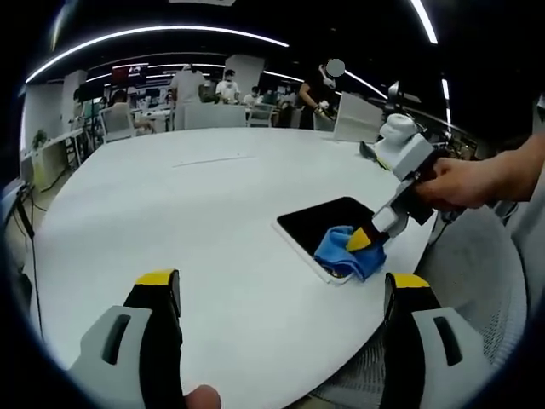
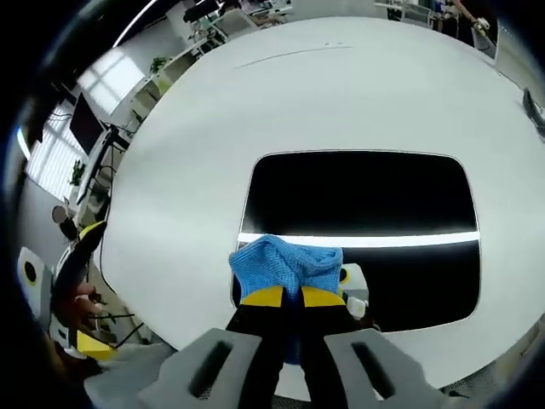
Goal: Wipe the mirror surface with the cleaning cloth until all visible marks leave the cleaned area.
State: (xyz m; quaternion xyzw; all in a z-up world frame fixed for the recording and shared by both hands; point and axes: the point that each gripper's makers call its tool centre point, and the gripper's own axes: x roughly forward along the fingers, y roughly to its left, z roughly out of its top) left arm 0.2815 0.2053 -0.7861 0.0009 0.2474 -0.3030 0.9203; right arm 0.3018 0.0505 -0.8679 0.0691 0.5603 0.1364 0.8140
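Note:
A dark rectangular mirror (image 1: pixel 328 223) (image 2: pixel 358 196) with a white rim lies flat near the right edge of the white table. A blue cleaning cloth (image 1: pixel 345 252) (image 2: pixel 285 260) is pressed on the mirror's near end. My right gripper (image 2: pixel 292 296) (image 1: pixel 368 239) is shut on the cloth, its yellow-tipped jaws pinching it from above; a hand holds that gripper in the left gripper view. My left gripper (image 1: pixel 281 294) hovers open over the bare table, well short of the mirror, with nothing between its fingers. A bright ceiling light reflects as a stripe across the mirror.
The white round table (image 1: pixel 170 213) (image 2: pixel 196 128) stretches far to the left and back. A white mesh chair (image 1: pixel 485 281) stands beside the table's right edge. Several people and desks (image 1: pixel 204 94) fill the background. A dark object (image 2: pixel 535 111) lies at the table's far right.

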